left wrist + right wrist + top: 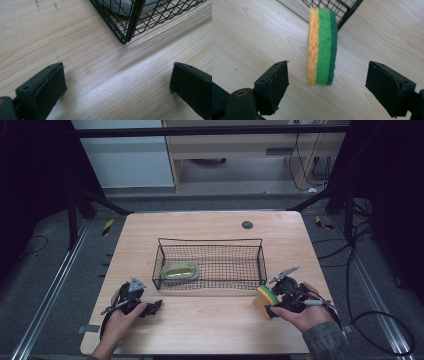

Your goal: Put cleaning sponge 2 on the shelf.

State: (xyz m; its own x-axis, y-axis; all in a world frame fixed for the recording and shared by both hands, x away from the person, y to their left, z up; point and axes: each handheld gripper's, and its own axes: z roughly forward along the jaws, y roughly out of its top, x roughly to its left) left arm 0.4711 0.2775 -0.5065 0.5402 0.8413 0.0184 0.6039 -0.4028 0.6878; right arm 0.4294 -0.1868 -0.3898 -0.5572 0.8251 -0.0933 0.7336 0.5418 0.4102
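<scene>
The right gripper (327, 82) has its jaws spread wide, and the sponge (322, 47) stands between them with clear gaps on both sides, so neither pad presses on it. In the right gripper view the sponge stands on edge with its long axis running away from the gripper toward the basket corner. Its layers run side by side: a porous yellow-orange foam slab on the left, a bright green band in the middle, and a darker green scouring face on the right. Its edges look slightly blurred. In the high view the sponge (265, 298) sits at the near right of the table, just in front of the basket's near right corner and just left of the right gripper (272, 306).

The left gripper (117, 85) is open as well, with only bare wood between its black pads. It rests at the near left of the table (210, 330), a pale board with visible grain.

Between the hands stands a black wire-mesh basket (210, 242), rectangular, long side left to right. Inside it at the left end lies a flat, oval, yellow-green thing (181, 271) on a grey backing. A small dark round disc (247, 224) sits on the far table edge.
</scene>
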